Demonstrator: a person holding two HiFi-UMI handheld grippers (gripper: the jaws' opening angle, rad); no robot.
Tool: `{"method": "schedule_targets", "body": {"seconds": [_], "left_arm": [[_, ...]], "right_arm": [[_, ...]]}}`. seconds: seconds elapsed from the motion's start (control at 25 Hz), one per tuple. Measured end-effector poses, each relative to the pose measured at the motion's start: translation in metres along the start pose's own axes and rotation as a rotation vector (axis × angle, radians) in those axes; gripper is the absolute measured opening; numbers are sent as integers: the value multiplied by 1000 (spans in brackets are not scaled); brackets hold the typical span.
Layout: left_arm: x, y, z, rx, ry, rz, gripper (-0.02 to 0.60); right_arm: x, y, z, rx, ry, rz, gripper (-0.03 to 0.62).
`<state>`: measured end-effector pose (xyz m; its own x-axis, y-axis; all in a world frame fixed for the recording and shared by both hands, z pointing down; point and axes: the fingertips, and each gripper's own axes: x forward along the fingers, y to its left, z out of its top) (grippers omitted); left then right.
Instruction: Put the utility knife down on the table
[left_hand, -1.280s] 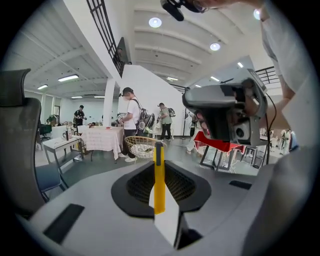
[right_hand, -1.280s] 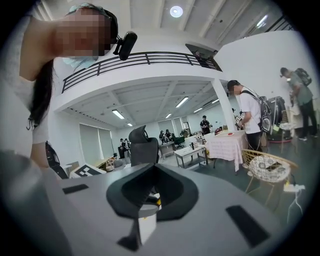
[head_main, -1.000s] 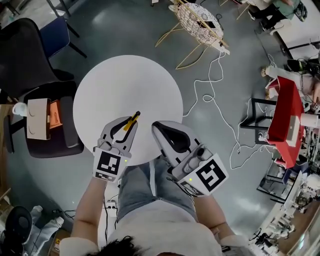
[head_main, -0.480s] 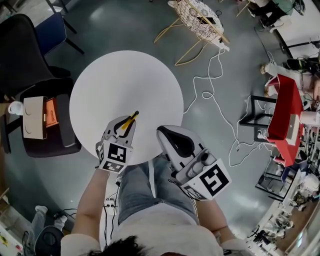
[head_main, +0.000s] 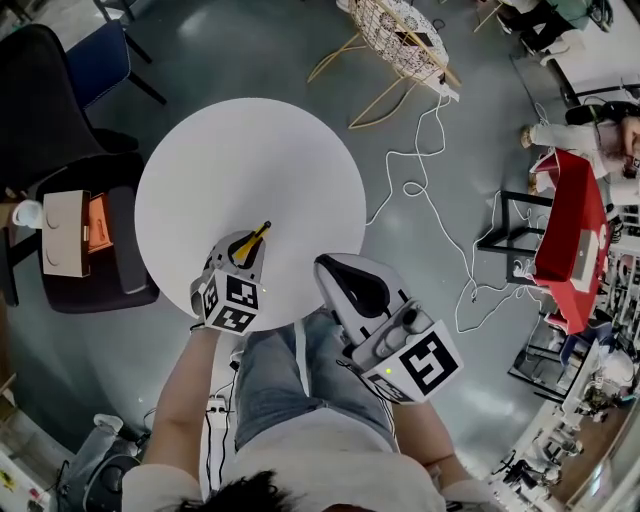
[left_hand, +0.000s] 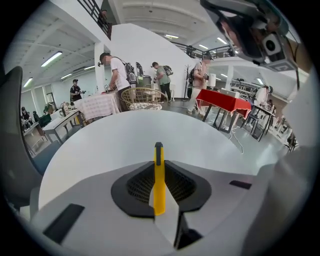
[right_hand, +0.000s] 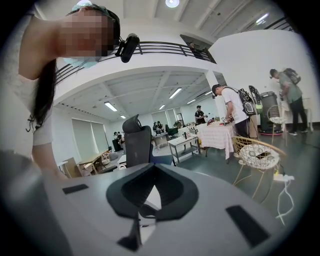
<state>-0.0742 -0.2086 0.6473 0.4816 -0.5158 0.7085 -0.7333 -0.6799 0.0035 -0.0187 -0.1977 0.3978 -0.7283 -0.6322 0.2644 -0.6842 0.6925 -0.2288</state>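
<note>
Plainly, the left gripper (head_main: 244, 248) clamps the utility knife (head_main: 258, 236) over the table (head_main: 250, 160).

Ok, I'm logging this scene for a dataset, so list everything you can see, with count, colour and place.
table: 1, white, centre
utility knife: 1, yellow and black, over table
wicker chair: 1, tan, top
cable: 1, white, floor right of table
red table: 1, right edge
cardboard box: 1, tan, far left
left gripper: 1, grey, jaws shut on the knife
right gripper: 1, grey, jaws shut, empty
</note>
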Motion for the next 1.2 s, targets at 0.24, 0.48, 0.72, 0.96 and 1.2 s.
{"method": "schedule_targets", "body": {"seconds": [0.24, 0.48, 0.72, 0.96, 1.2], "left_arm": [[7, 1, -2, 6, 25, 9, 67], [7, 2, -1, 5, 12, 12, 71], [5, 3, -3, -2, 17, 10, 74], [0, 4, -1, -22, 5, 17, 77], [-25, 2, 20, -38, -59, 72, 12]], "right_arm": [[-2, -6, 1, 2, 5, -7, 8], [-3, -7, 0, 2, 4, -6, 8], [-2, -6, 2, -1, 3, 4, 8], [-2, -5, 4, -7, 1, 19, 8], [-11, 4, 14, -21, -20, 58, 8]]}}
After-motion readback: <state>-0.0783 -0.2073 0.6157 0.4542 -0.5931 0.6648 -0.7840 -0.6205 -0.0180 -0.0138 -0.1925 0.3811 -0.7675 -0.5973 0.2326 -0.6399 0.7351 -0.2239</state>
